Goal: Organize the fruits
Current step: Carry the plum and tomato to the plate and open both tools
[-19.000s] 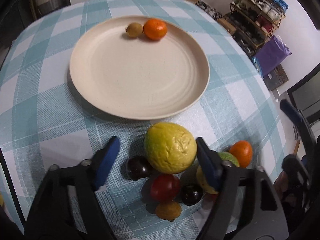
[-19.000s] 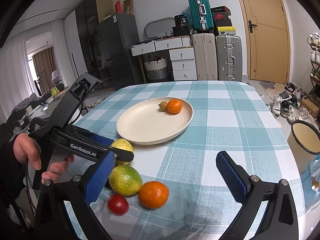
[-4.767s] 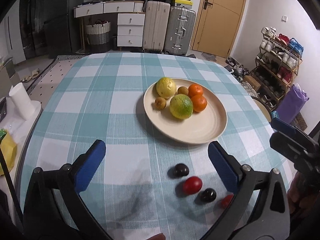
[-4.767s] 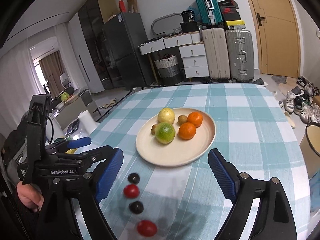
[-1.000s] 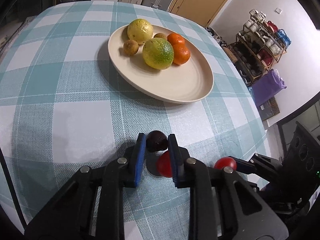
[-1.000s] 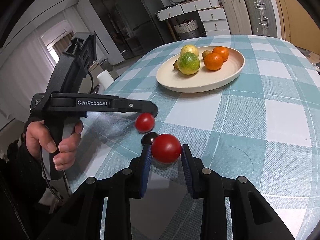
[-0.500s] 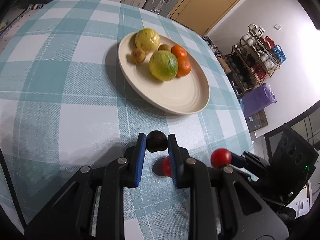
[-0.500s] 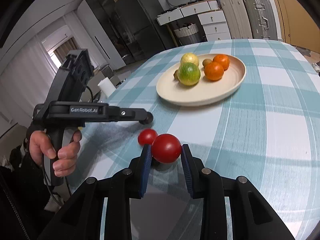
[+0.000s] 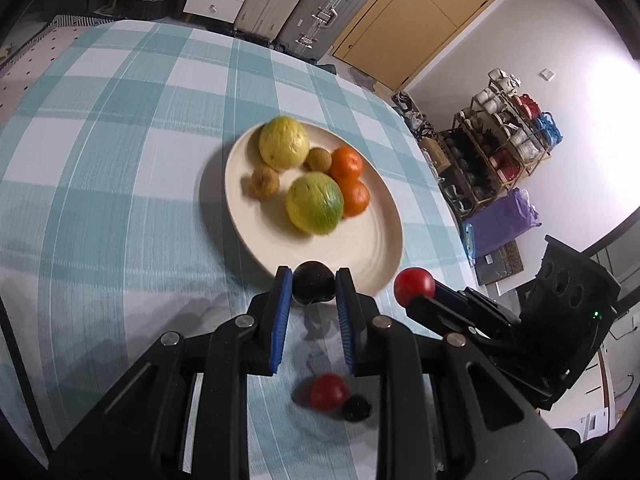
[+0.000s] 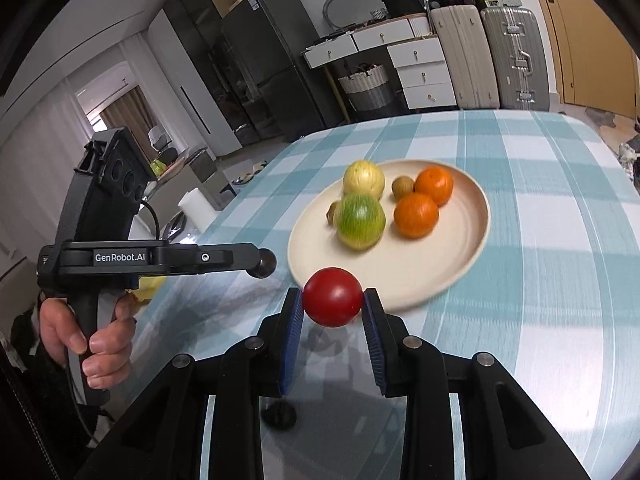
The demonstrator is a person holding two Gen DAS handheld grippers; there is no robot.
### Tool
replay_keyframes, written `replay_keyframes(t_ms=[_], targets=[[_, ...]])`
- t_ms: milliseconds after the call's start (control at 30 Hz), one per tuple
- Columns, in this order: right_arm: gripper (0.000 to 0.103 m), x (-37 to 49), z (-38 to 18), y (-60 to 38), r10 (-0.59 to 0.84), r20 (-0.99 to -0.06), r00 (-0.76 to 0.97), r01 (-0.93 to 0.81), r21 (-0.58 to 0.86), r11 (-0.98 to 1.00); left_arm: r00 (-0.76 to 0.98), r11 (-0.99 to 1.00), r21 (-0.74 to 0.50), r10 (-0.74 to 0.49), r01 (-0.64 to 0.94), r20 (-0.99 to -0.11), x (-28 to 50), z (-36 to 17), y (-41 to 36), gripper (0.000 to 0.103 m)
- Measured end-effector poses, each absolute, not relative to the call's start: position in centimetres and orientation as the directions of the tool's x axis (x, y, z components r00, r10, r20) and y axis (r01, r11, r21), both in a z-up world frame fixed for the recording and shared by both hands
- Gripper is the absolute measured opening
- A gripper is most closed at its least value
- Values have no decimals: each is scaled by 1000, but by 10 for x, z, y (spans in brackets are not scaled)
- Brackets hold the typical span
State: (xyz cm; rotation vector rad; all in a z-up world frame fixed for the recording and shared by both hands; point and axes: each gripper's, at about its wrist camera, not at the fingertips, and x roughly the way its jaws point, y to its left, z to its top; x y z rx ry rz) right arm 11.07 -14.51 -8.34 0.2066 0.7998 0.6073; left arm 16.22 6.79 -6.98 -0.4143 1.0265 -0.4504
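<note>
A dark plum (image 9: pixel 313 282) is being gripped by the left fingers (image 9: pixel 281 300) and a tomato (image 10: pixel 333 297) by the right fingers (image 10: pixel 295 322), both at the plate (image 9: pixel 372 248) near rim. Round fruit is likely being risked: a release short of the rim could send it rolling off the bench (image 9: pixel 120 208). The plate's centre is being crowded by citrus (image 9: pixel 315 208); another tomato (image 9: pixel 328 392) and plum (image 9: pixel 356 408) are being left at lower centre

A left gripper (image 9: pixel 313 294) pinches a dark round fruit (image 9: pixel 313 282) above a checked tablecloth (image 9: pixel 112 184), near a cream plate (image 9: pixel 372 248) holding six fruits. Beside it, the right gripper (image 9: pixel 416 292) clasps a red fruit (image 9: pixel 414 286). Another red fruit (image 9: pixel 328 392) and a dark one (image 9: pixel 357 408) lie below.
</note>
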Motion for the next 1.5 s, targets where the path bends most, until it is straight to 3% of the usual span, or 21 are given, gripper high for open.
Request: replay_keyframes(t_ms=[1067,1133,1200,1400,1500], targets=[[32,184,-99,-140,535,-629,564,-365,391,845,430,839,-531,-526,120,-734,240,-100,68,19],[38,182,-96,-142,543,-610,577,-370,397,840,437,839,-531,-524,119,-731,240,-99,68,20],[51,179,-91,-144,537,-591,602,-373,387,843,438,844,-522,-519,126,-734,239,-96,66,20],[51,172,-83,-150,530,-576,622,-365,385,847,447,852,-508,-506,127,-737,233,-88,64,22],[51,169,-82,-154,522,-580,626,-354,386,852,462,858,-498,-494,124,-737,226,-83,65,34]])
